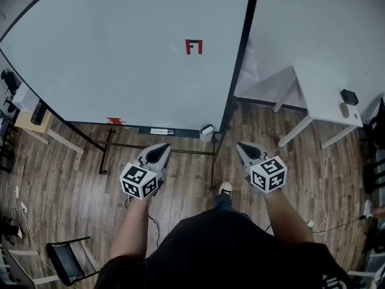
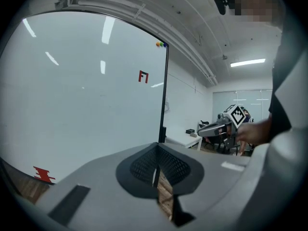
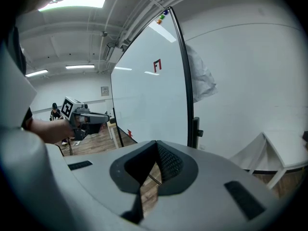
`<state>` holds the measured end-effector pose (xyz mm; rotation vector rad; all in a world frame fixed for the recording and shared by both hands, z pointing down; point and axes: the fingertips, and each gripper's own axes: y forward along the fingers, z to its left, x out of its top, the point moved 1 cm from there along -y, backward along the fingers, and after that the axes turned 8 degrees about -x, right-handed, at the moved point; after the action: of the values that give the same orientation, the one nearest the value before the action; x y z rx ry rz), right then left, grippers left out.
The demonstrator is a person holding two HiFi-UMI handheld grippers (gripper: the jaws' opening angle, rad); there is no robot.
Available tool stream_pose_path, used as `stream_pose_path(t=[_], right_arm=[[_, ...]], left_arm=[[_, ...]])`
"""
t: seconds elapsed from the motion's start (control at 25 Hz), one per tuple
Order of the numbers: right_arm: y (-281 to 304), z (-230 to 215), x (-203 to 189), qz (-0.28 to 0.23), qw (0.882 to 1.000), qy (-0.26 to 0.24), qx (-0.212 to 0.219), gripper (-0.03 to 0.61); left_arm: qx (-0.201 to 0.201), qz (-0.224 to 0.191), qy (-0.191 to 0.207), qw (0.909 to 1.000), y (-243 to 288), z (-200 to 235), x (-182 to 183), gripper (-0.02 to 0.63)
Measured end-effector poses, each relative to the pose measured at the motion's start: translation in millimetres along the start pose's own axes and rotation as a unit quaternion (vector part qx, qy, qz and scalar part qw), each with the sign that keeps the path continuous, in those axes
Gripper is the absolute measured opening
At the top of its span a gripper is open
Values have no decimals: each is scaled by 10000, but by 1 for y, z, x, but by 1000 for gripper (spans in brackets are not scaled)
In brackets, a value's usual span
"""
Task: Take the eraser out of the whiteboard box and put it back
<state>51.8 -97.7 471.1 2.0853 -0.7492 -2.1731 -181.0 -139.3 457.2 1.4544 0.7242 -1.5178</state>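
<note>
While held over the wood floor point(image 1: 78, 179) facing the whiteboard point(image 1: 120, 59), L gripper point(image 1: 161, 147) has jaws closed, empty. Whiteboard box point(image 1: 206, 130) sits at board's bottom-right corner, apart from both grippers; eraser inside not discernible. R gripper point(image 1: 242, 147) jaws closed too, empty.

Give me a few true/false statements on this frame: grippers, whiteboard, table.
1. The left gripper and the right gripper are both shut. True.
2. The left gripper grips an object. False: nothing is between its jaws.
3. The whiteboard carries a red mark. True.
4. In the head view, the white table stands to the whiteboard's left. False: it stands to its right.
5. The right gripper touches the whiteboard. False: it hangs over the wooden floor, short of the board.
</note>
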Motion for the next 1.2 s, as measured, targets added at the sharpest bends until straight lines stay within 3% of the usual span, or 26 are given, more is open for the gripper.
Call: stream_pose_path(t=[1.2], right_arm=[[77,-88,-35,516,9977,314,311,-5]], left_arm=[[-110,637,-376,9972,134,48,-39,12]])
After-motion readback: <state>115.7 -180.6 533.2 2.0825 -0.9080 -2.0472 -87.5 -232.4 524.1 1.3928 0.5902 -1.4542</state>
